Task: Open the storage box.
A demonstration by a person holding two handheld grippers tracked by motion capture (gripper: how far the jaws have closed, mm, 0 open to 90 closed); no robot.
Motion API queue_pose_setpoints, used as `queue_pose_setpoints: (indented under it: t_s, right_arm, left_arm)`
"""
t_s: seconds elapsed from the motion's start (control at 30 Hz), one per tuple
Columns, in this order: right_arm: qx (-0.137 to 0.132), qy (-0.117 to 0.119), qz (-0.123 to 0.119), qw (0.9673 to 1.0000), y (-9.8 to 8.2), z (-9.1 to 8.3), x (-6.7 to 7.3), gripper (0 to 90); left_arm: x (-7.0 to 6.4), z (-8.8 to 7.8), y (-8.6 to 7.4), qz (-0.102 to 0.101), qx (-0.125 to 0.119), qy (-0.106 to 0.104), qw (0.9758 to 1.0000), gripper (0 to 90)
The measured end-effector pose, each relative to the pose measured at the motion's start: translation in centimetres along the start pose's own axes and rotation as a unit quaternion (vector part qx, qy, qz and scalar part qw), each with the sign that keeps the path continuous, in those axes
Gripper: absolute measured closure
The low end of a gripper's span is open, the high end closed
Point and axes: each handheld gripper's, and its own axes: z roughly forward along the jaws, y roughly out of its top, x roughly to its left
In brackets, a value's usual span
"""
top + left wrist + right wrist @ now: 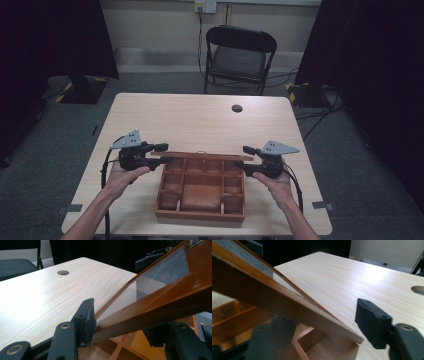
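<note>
Nearest to us, on the pale wood-grain tabletop (200, 117), sits a reddish-brown wooden box (201, 187), rectangular, glossy, split by thin partitions into small square cells around one larger cell. Its lid (200, 155), a wooden frame around a clear pane, stands tilted up over the box's far edge.

We come in with both forearms from the near edge, wrists level. The left gripper (161, 153) points inward at the lid's left end; in the left gripper view one of its black, blocky fingers (86, 320) presses against the frame's end, the other sits behind the frame, so we take the fingers as clamped on the lid. The right gripper (241, 156) mirrors it at the right end, but its fingers (373, 325) stand apart: one is clear of the frame, the other is blurred behind the pane.

The lid's hinges are hard to make out. Farther off, a round hole (237, 108) pierces the tabletop, and a black folding chair (239, 57) stands beyond.
</note>
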Motion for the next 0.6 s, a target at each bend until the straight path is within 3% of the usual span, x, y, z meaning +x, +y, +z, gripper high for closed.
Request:
queue_pose_setpoints:
  t_s: [0.07, 0.1, 0.2, 0.37, 0.6]
  right_arm:
    - [0.0, 0.004, 0.001, 1.0, 0.0, 0.1, 0.0, 39.9]
    - [-0.004, 0.012, 0.008, 0.9999, 0.0, 0.4, -0.3, 44.9]
    - [-0.007, 0.014, 0.011, 0.9998, 0.0, 0.5, -0.5, 45.5]
    - [-0.006, 0.02, 0.019, 0.9996, 0.5, 0.7, -1.0, 47.3]
    - [-0.019, 0.02, 0.04, 0.9988, 0.8, 1.2, -1.8, 48.0]
  left_arm:
    - [0.1, 0.0, 0.0, -0.002, 0.0, 0.001, 1.0, 49.0]
    - [0.4, 0.0, -0.2, -0.008, 0.001, 0.003, 1.0, 49.5]
    - [0.7, 0.0, -0.3, -0.014, -0.001, 0.004, 0.9999, 50.0]
    - [1.0, 0.1, -0.3, -0.009, -0.001, 0.023, 0.9997, 51.4]
    - [2.2, 0.5, -0.6, -0.028, -0.009, 0.038, 0.9989, 54.7]
